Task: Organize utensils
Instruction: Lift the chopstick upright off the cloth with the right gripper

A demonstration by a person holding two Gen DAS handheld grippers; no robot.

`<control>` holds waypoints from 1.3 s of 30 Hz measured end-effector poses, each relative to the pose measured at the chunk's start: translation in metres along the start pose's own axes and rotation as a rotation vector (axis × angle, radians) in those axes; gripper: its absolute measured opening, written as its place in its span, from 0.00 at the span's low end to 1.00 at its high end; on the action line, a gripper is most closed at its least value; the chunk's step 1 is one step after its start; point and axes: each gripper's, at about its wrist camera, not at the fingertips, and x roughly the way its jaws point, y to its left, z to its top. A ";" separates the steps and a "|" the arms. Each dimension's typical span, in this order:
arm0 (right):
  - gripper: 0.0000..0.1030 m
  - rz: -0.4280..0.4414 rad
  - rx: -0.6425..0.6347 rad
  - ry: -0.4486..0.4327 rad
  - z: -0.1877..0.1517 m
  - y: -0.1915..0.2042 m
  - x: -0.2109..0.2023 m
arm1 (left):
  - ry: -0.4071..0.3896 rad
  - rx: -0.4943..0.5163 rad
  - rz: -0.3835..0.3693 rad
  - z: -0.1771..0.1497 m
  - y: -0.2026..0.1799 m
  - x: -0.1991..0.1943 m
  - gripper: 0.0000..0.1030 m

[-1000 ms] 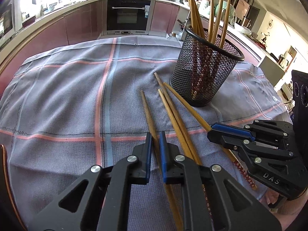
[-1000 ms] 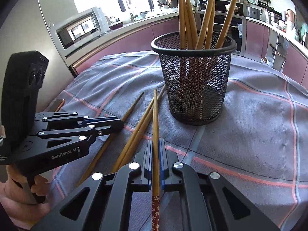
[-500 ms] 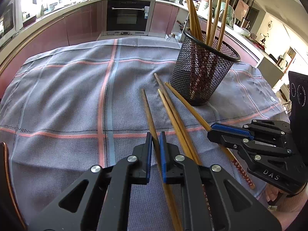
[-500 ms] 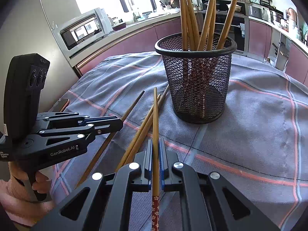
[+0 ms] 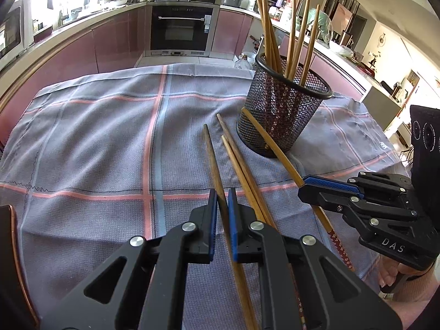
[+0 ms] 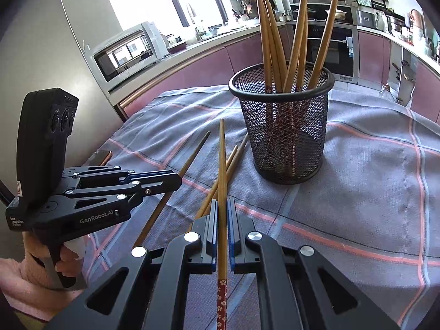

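While both my claws sit as clamped as a second ago — right gripper [image 6: 222,229] pinching a flower-ended chopstick [image 6: 222,165], now raised clear of the cloth, left gripper [image 5: 222,227] closed on a darker chopstick [image 5: 213,162] — the mesh holder [image 6: 283,134] already stands several chopsticks upright, so two pairs-worth remain outside.

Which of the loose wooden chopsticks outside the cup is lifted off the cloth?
The red-handled wooden chopstick clamped in the right gripper; its tip angles up toward the black mesh cup, unlike the flat ones.
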 end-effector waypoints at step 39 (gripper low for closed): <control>0.05 0.027 0.009 -0.149 0.017 0.002 -0.044 | 0.003 0.017 -0.028 0.003 -0.004 -0.008 0.19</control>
